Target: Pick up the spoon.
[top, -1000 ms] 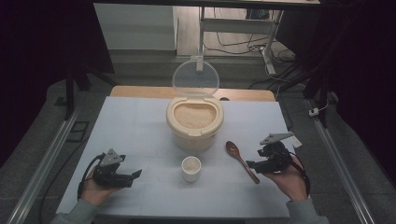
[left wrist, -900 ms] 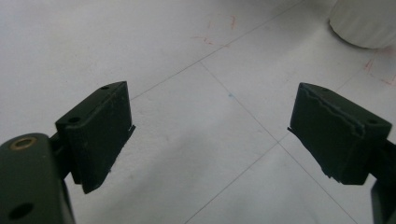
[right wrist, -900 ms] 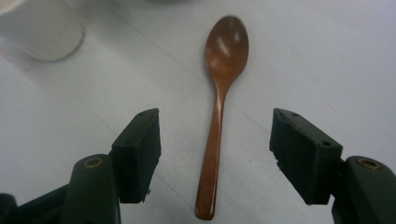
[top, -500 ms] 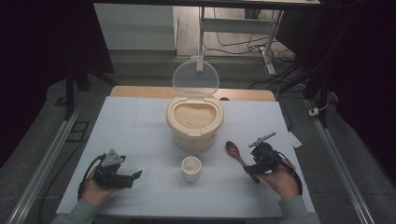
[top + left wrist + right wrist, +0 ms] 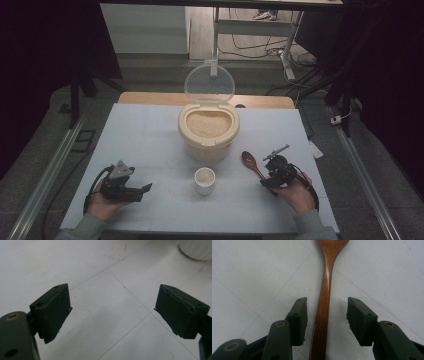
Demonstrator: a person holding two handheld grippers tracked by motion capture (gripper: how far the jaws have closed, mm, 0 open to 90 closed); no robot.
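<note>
Right gripper [image 5: 327, 315] lowered over the brown wooden spoon [image 5: 325, 297], whose handle lies flat on the white tabletop [image 5: 257, 272] between the two black jaws. The jaws have just been closing around the handle; a gap remains on each side, so the pads do not yet press on the wood and the spoon is not grasped. In the high view the spoon [image 5: 251, 164] lies right of the small white cup [image 5: 205, 180], bowl end pointing toward the cream round container of pale grain [image 5: 208, 131], whose clear lid [image 5: 209, 84] stands raised. Left gripper [image 5: 141, 189] rests on the near left of the tabletop, released, jaws wide apart with nothing between them.
</note>
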